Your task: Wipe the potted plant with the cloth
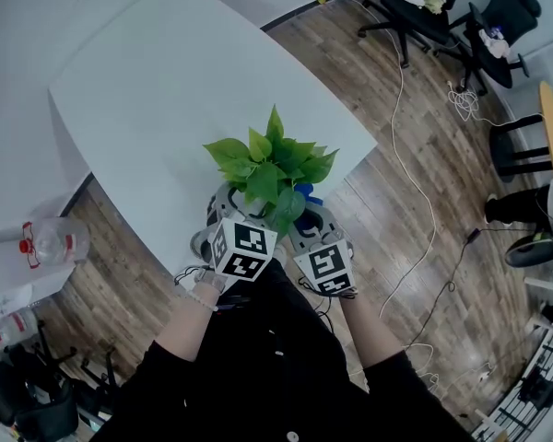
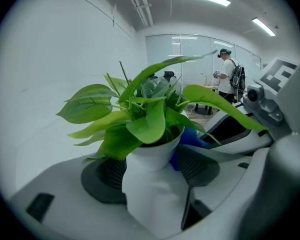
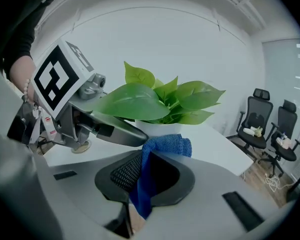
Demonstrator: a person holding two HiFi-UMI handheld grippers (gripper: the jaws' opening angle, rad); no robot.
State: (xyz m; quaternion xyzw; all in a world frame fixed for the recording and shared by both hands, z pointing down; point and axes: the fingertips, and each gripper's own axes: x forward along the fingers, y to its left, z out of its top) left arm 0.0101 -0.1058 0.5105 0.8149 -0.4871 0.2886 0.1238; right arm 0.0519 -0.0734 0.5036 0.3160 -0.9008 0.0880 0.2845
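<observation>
Table [image 1: 166, 90], white, fills the upper left of the head view. Potted plant [image 1: 272, 168] is mid-frame at the table's lower edge, with green leaves and a white pot. Left gripper [image 2: 152, 171] is clamped on the pot, pads against both sides. Right gripper [image 3: 149, 179], just right of it, pinches the blue cloth [image 3: 162, 146]. The cloth's top fold is near the pot, under the leaves.
</observation>
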